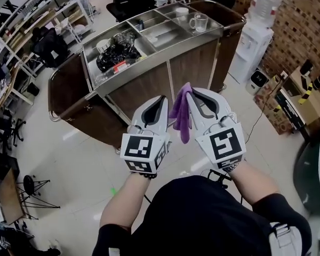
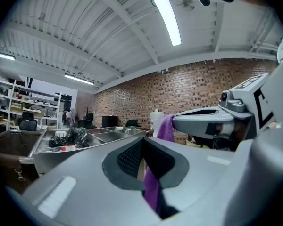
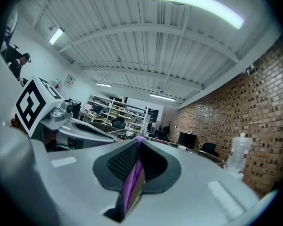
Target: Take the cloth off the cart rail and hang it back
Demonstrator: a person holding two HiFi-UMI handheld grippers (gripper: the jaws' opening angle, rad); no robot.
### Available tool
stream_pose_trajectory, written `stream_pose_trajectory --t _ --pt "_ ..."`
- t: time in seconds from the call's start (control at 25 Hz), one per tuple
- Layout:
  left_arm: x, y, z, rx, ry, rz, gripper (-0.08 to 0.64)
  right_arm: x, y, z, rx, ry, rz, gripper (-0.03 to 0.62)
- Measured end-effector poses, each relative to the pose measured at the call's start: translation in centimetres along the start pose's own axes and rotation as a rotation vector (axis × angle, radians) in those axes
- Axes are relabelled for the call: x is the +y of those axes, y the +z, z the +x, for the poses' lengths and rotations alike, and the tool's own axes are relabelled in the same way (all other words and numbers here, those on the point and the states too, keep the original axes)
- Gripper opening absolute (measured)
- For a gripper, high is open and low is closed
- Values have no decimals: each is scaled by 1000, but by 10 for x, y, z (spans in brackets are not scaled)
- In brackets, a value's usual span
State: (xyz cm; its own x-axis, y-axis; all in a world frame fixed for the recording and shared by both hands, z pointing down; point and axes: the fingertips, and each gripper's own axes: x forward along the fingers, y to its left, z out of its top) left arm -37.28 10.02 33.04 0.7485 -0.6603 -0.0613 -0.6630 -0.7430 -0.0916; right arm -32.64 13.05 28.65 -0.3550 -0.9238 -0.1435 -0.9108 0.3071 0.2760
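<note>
Cloth (image 1: 181, 113) is off the cart (image 1: 144, 89), mid-air on its near side. L gripper (image 1: 161, 99) & R gripper (image 1: 194, 93) each pinch its top edge. Step: re-hang. Next: carry to end rail (image 1: 52, 115), pull grippers apart, drape over.

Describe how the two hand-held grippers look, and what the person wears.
The left hand-held gripper and right hand-held gripper are pale grey moulded shells with dark textured pads, each carrying a cube of black-and-white square markers. The person wears a black short-sleeved top.
</note>
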Motion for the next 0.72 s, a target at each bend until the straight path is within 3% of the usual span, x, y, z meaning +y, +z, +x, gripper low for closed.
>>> stream_pose_trajectory --t 0.44,0.6,0.72 --pt "-102 -21 144 6 -121 4 -2 -150 -60 -47 35 -95 -2 14" --pt "-131 -24 184 2 -150 1 -2 -188 -82 -63 99 -118 37 14" --pt "-147 -29 214 8 -176 0 -2 -220 -89 -64 61 -134 -3 14"
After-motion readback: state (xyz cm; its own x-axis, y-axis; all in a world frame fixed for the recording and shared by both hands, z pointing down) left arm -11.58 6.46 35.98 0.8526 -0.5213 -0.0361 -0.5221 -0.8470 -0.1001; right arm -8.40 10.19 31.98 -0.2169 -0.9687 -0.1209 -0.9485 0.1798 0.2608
